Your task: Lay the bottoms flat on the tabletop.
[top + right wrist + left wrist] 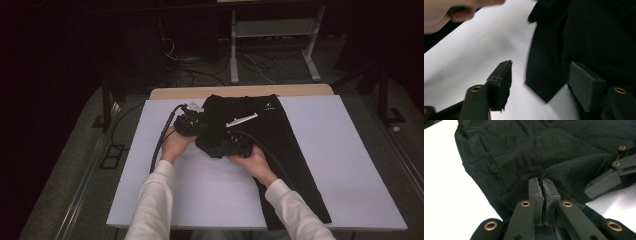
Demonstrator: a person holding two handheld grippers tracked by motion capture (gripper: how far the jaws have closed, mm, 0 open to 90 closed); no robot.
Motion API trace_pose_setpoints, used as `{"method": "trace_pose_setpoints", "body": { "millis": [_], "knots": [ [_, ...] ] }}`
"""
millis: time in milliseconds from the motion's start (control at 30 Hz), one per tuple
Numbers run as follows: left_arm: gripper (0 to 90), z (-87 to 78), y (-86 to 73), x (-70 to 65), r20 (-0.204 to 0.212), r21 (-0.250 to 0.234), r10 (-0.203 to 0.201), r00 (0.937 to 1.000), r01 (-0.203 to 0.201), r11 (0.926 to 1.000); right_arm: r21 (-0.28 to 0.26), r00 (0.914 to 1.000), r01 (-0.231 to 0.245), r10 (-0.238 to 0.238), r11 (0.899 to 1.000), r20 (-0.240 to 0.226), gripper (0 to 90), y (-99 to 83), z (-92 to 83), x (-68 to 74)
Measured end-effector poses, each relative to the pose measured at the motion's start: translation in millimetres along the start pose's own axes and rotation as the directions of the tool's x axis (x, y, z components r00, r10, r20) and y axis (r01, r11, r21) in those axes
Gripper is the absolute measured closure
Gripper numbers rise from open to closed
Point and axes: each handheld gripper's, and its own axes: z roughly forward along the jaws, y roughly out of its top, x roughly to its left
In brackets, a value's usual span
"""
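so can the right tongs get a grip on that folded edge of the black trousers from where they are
Probably yes: the right tongs stand open around a folded edge of the black fabric trousers, with nothing between them and the cloth on the white table.

The black trousers (272,135) are soft matt cloth, creased, with a stitched seam. The table top (345,165) is a smooth, matt white sheet with a pale wooden edge (240,91) behind. The left gripper (542,185) has matt dark plastic arms, brass-coloured rivets and rough-edged rubbery pads (549,195).
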Motion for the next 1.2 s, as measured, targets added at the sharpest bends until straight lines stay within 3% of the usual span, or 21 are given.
{"method": "trace_pose_setpoints", "body": {
  "millis": [167,233,467,600,767,867,1033,1200],
  "knots": [
    [86.0,6.0,-2.0,2.7,0.007,-0.004,-0.024,0.9997,0.024,0.9997,-0.011,0.9984,-0.053,0.053,0.999,-0.019,47.7,8.2,6.7,-8.7],
    [86.0,8.1,-2.4,3.3,0.008,-0.004,-0.031,0.9995,0.031,0.9995,0.006,0.9989,-0.047,0.047,0.999,-0.001,51.9,10.0,10.9,-7.9],
    [85.9,11.6,-3.5,4.1,0.008,-0.002,-0.043,0.9991,0.043,0.9991,0.078,0.9989,-0.046,0.046,0.996,-0.005,71.9,13.0,25.7,-10.6],
    [85.6,11.5,-6.4,3.9,0.013,-0.005,-0.053,0.9985,0.053,0.9986,0.113,0.9956,-0.084,0.088,0.99,-0.033,86.3,14.1,28.4,-12.6],
    [83.8,6.5,-7.6,2.1,0.026,-0.015,-0.046,0.9986,0.047,0.9988,0.132,0.9926,-0.094,0.103,0.987,-0.064,87.6,16.7,22.1,-14.0],
    [75.0,-2.7,-7.4,2.1,0.031,-0.047,-0.055,0.998,0.057,0.9973,0.123,0.9893,-0.101,0.113,0.987,-0.093,87.7,19.7,12.8,-15.1],
    [55.1,-25.7,-6.4,1.4,0.027,-0.124,-0.087,0.9958,0.09,0.9883,0.078,0.9863,-0.105,0.114,0.991,-0.119,87.6,28.1,-5.3,-15.5],
    [44.1,-45.1,-11.5,-9.4,0.025,-0.166,-0.066,0.9975,0.069,0.9837,0.056,0.9836,-0.117,0.123,0.992,-0.132,87.6,35.5,-16.4,-15.2]
  ]
}}
